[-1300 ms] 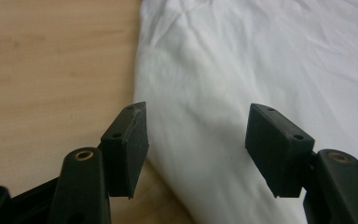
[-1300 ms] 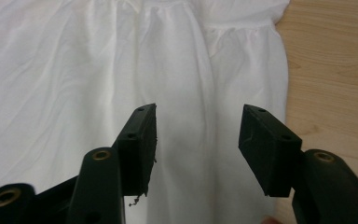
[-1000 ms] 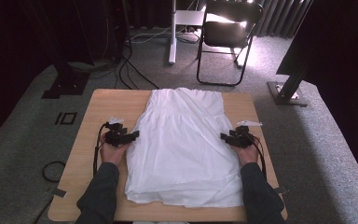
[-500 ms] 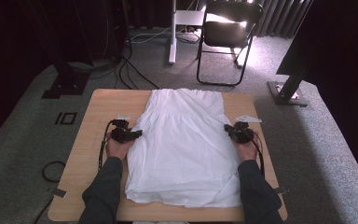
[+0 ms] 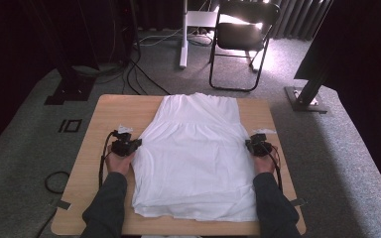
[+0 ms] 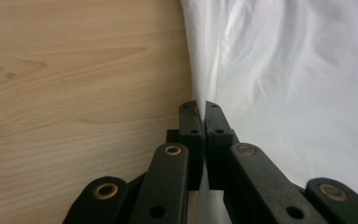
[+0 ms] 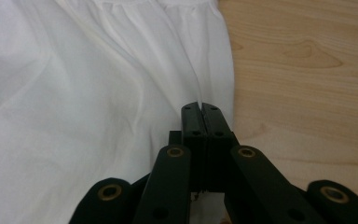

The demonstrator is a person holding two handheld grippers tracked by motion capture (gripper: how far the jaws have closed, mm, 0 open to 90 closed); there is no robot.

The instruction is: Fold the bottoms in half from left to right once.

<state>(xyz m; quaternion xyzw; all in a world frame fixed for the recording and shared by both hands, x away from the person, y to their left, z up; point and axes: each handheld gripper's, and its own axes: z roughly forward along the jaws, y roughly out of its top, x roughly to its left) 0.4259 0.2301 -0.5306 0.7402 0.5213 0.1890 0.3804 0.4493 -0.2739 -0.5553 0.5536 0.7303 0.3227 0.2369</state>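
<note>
A white garment (image 5: 198,153) lies spread flat on the wooden table (image 5: 119,109). My left gripper (image 5: 128,147) rests at the garment's left edge. In the left gripper view its jaws (image 6: 201,106) have just been closing and now meet on a pinched fold of the white cloth (image 6: 284,70). My right gripper (image 5: 258,147) sits at the garment's right edge. In the right gripper view its jaws (image 7: 200,108) are pressed together on the edge of the cloth (image 7: 98,93), with bare wood (image 7: 307,56) beside them.
Bare wood borders the garment on both sides. Beyond the table's far edge stand a black folding chair (image 5: 243,34), a white post (image 5: 183,34) and a black stand base (image 5: 305,99). Cables (image 5: 139,74) run over the grey carpet.
Both grippers' jaws have closed on the garment's side edges. The hands are in about the same places as a second ago.
</note>
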